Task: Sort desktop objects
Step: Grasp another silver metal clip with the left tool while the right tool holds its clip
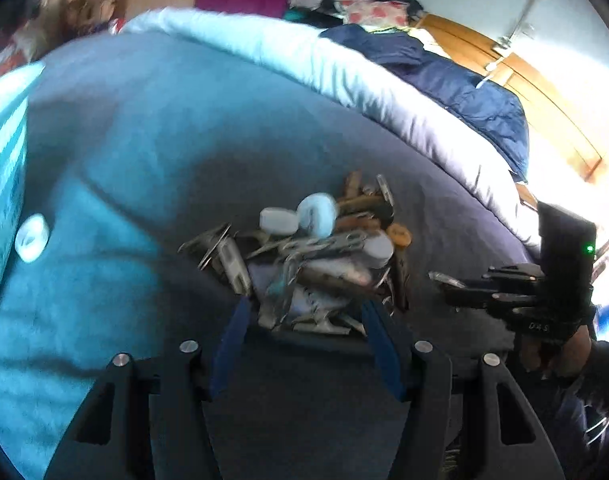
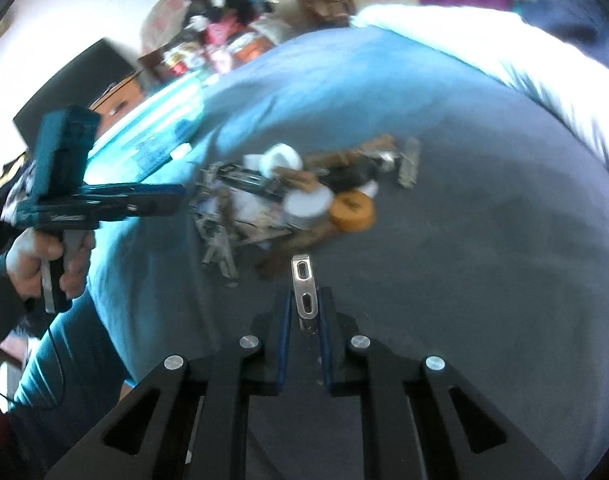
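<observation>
A heap of desktop objects (image 1: 316, 252) lies on the blue bedsheet (image 1: 144, 128): metal clips, wooden pegs, a white tape roll (image 1: 318, 214), a white cap (image 1: 278, 221) and an orange disc (image 1: 399, 236). My left gripper (image 1: 306, 312) stands open at the heap's near edge, its blue pads on either side of some clips without pressing them. My right gripper (image 2: 306, 296) is shut on a flat metal clip (image 2: 304, 284), held just off the heap (image 2: 288, 196) on its near side. The left wrist view shows that gripper (image 1: 464, 288) at the right, the clip (image 1: 444, 279) sticking out of it.
A lone white round cap (image 1: 32, 238) rests on the sheet far left, beside a teal patterned box (image 1: 4, 184). A white duvet (image 1: 344, 64) and navy blanket (image 1: 464, 92) bound the far side. A person's hand (image 2: 44, 260) holds the left gripper (image 2: 172, 196).
</observation>
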### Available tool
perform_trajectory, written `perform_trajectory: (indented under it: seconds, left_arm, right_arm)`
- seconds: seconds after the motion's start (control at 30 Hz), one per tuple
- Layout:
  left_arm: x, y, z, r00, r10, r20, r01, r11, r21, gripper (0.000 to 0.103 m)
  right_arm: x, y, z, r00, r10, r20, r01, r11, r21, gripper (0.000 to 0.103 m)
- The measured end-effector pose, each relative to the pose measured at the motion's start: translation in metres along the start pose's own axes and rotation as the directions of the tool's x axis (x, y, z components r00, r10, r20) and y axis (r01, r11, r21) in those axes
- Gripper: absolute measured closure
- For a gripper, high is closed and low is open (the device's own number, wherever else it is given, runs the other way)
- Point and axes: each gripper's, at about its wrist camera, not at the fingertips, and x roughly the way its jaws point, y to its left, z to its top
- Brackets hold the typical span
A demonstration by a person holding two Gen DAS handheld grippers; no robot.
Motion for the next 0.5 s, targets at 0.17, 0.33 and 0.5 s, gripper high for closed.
perform_trajectory:
  seconds: [0.17, 0.33, 0.5]
  left_arm:
    - [0.017, -0.004, 0.008, 0.998, 0.058, -0.013, -0.058, 0.998, 0.025, 0.071]
    - [0.016, -0.005, 0.009, 0.995, 0.100, -0.026, -0.099, 0.994, 0.041, 0.087]
    - [-0.029, -0.001, 0.022, 0.993, 0.091, 0.070, -0.090, 0.996, -0.010, 0.087]
  right_arm:
    - [0.006, -0.001, 0.000, 1.000, 0.004, -0.001, -0.004, 1.000, 0.004, 0.090]
    - [0.006, 0.002, 0.004, 1.000, -0.017, 0.021, 0.017, 1.000, -0.001, 0.090]
    - [-0.006, 0.000, 0.009, 0.997, -0.038, 0.068, 0.037, 0.999, 0.019, 0.090]
